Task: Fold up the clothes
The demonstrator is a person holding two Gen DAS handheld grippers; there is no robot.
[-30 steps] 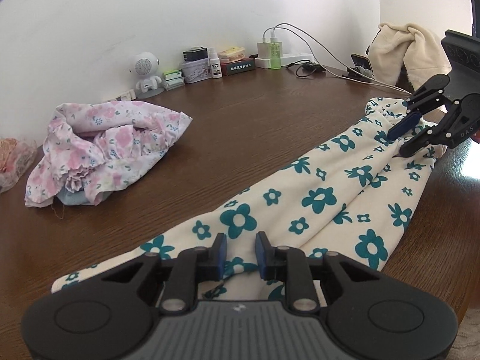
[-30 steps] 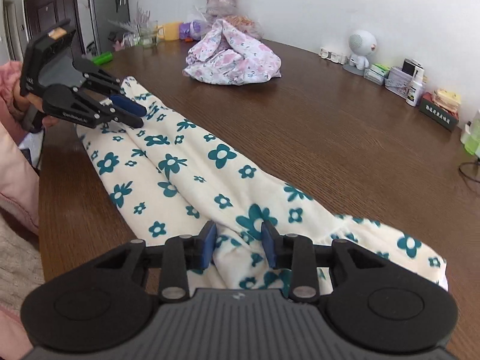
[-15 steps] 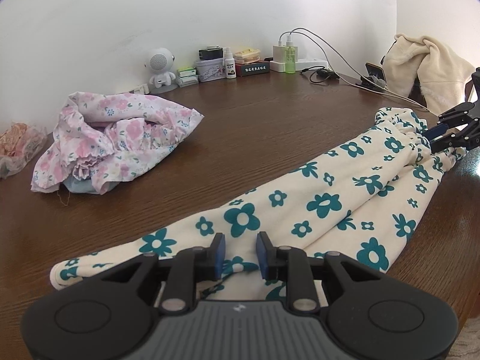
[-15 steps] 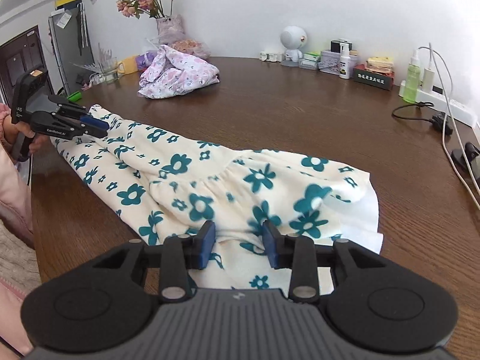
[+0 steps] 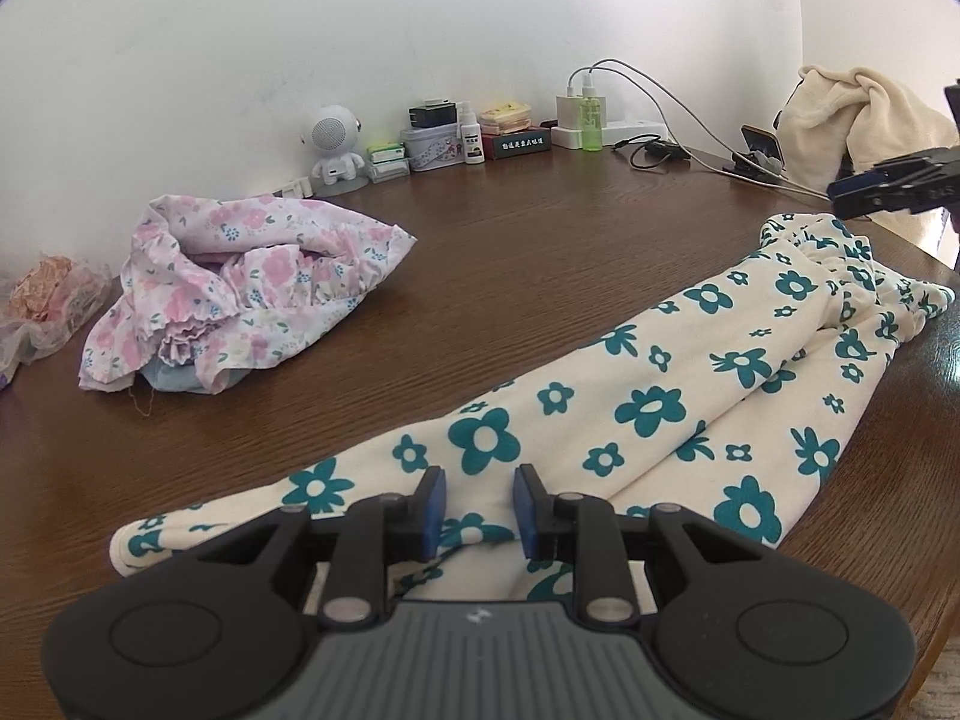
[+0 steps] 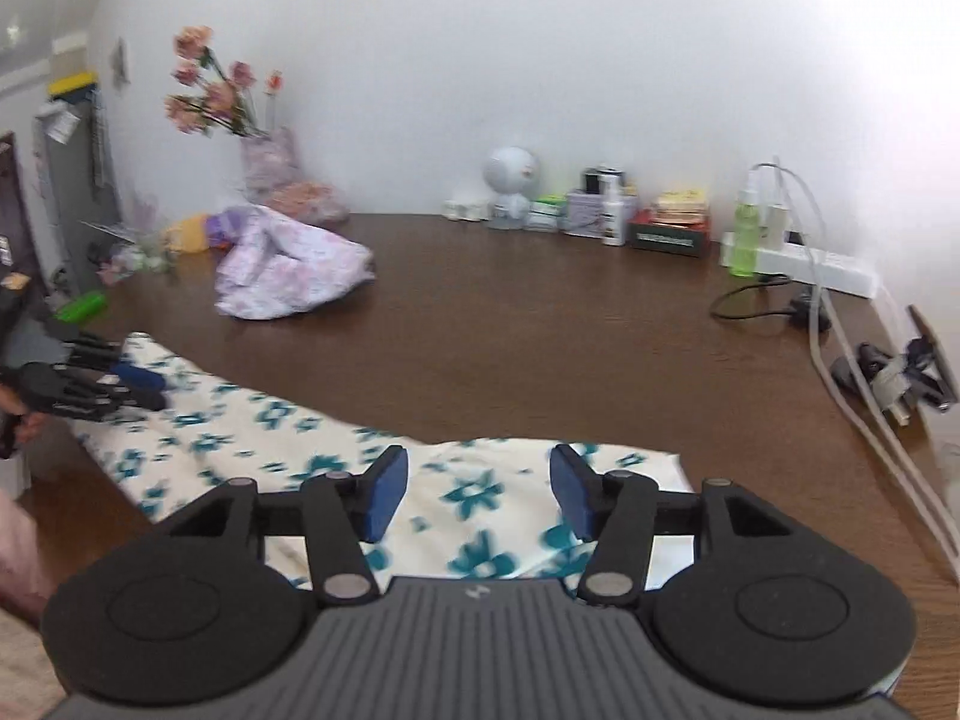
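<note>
A white wall backs a dark brown wooden tabletop (image 5: 528,252). Across it lies a cream garment with teal flowers (image 5: 654,402), stretched from 7 o'clock to 2 o'clock in the left wrist view.

The left tongs (image 5: 475,510) stand narrowly apart, with a raised fold of the flowered cloth between the blue pads (image 5: 433,504); they appear to pinch it, though the contact itself is hard to make out. The right tongs (image 6: 479,495) are opening, their pads well apart above the garment's wide end (image 6: 480,498), with no cloth pressed between them. In the left wrist view the right tongs (image 5: 864,189) show at 2 o'clock, off the cloth and just past the gathered end.

A crumpled pink floral garment (image 5: 240,288) sits at 10 o'clock, well apart from the flowered one. Along the wall stand a small white robot figure (image 5: 333,144), a tin (image 5: 429,147) with small items on its lid, a white spray bottle (image 5: 471,135), a green bottle (image 5: 591,120) and a power strip (image 5: 624,132) with cables.

Only the right wrist view, which is blurred, shows a vase of pink flowers (image 6: 264,144) at 10 o'clock and the left tongs (image 6: 141,387) on the far end of the cloth at 9 o'clock. Only the left wrist view shows a cream fleece (image 5: 858,114) heaped at 2 o'clock.
</note>
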